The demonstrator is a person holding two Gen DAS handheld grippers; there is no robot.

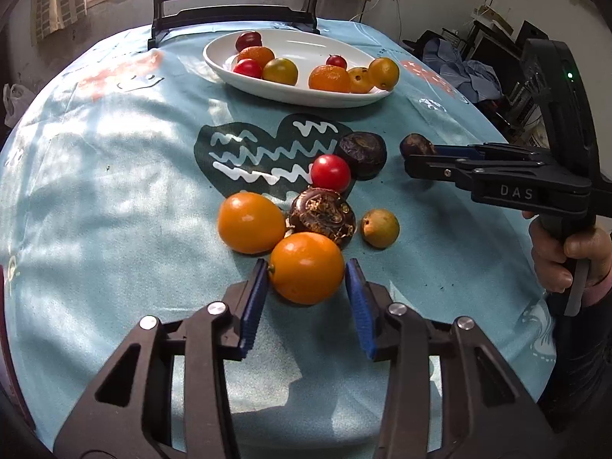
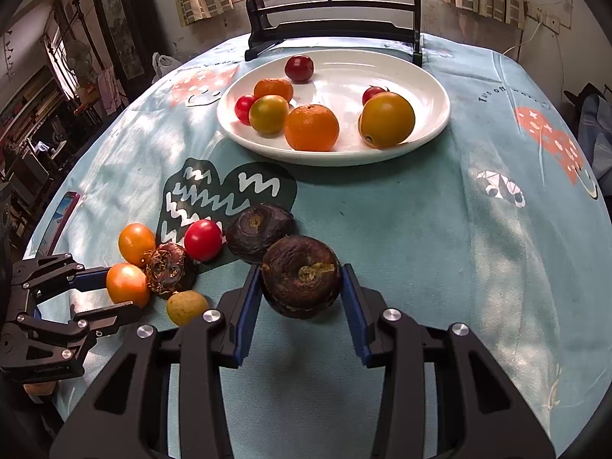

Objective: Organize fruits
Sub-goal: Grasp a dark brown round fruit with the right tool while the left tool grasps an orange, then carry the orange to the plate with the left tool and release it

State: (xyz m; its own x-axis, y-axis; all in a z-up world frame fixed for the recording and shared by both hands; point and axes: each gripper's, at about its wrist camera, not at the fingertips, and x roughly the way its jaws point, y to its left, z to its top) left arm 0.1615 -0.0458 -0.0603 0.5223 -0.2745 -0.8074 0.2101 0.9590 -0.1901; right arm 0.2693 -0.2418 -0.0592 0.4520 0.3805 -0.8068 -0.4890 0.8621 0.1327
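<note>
In the left wrist view an orange kumquat-like fruit [image 1: 306, 267] lies on the blue tablecloth, and my left gripper [image 1: 308, 267] is shut on it, blue pads against both its sides. Just beyond lie another orange fruit [image 1: 250, 222], a brown water chestnut [image 1: 321, 216], a red tomato [image 1: 331, 172], a dark chestnut [image 1: 361, 153] and a small yellow fruit [image 1: 380, 227]. My right gripper [image 2: 300, 271] is shut on a dark brown water chestnut [image 2: 300, 281] held a little above the cloth. The white oval plate [image 2: 332, 157] at the back holds several fruits.
A black wooden stand [image 2: 332, 26] rises behind the plate. A phone [image 2: 63, 206] lies at the table's left edge. A person's hand [image 1: 566, 252] holds the right gripper's handle. Bare cloth [image 2: 440, 229] spreads right of the fruit cluster.
</note>
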